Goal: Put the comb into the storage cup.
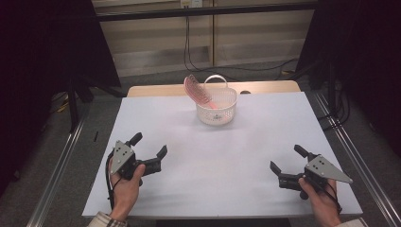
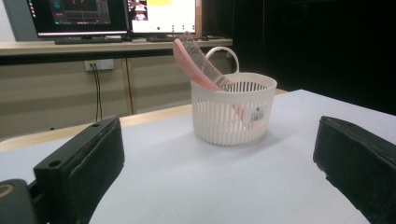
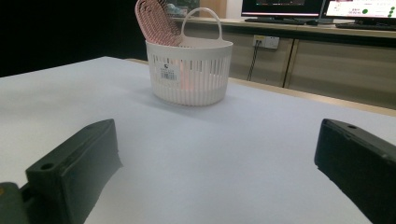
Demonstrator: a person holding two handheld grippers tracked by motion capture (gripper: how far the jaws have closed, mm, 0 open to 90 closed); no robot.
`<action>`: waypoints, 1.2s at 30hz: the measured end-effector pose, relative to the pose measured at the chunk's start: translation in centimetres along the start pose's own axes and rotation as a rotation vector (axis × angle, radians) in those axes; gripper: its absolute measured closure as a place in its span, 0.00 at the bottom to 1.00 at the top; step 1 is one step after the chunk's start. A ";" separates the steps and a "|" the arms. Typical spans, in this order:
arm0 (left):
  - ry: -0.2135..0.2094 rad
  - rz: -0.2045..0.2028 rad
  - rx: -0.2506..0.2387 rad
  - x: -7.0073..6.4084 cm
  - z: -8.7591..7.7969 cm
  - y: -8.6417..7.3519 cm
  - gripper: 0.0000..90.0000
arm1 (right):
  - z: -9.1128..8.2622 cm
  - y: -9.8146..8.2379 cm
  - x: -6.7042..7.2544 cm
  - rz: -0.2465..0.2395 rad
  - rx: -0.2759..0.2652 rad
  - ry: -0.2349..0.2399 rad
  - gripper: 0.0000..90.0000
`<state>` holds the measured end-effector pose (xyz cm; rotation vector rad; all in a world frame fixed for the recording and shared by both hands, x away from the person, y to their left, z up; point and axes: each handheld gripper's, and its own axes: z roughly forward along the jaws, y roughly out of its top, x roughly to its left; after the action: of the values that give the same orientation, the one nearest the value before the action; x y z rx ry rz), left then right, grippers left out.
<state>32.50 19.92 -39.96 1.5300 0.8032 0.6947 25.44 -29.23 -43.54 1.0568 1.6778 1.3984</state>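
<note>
Currently my left gripper [image 1: 150, 145] and right gripper [image 1: 287, 158] rest wide open, well apart from the white basket [image 1: 216, 112] holding a pink hairbrush [image 1: 195, 90].

I note the basket [image 1: 216, 106] standing on the table [image 1: 189, 142] toward its far edge, near the middle. The hairbrush [image 1: 195, 90] stands in it, leaning out over its left rim. My left gripper [image 1: 150, 147] sits near left, my right gripper [image 1: 286, 160] near right, both well apart from the basket.

Monitors [image 2: 112, 16] glow on a shelf behind the table [image 1: 156, 123].
</note>
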 end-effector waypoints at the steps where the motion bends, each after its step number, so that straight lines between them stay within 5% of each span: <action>1: 0.000 -0.004 0.003 0.0 -0.2 -0.1 0.02 | 0.0 0.0 0.0 0.001 0.001 0.000 0.00; 4: -0.004 -0.059 0.002 0.3 -1.0 -0.4 0.03 | 0.0 0.0 0.0 -0.002 0.002 -0.001 0.00; 19: 0.067 -0.003 0.034 0.3 -3.8 -1.5 0.03 | -0.1 0.0 0.1 0.000 -0.001 0.001 0.00; 25: 0.102 -0.014 0.036 0.7 -4.3 -2.5 0.03 | -0.4 -0.1 0.1 0.003 -0.001 -0.010 0.00; 27: 0.087 -0.036 0.055 0.7 -4.4 -2.8 0.03 | -0.4 0.0 0.0 0.006 -0.008 -0.009 0.00; 36: 0.089 -0.021 0.043 0.8 -4.4 -2.8 0.03 | -0.4 0.0 0.0 0.003 -0.010 -0.015 0.00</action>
<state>29.16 23.21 -42.28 1.5356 0.9044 0.7388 25.12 -29.38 -43.51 1.0626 1.6570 1.3964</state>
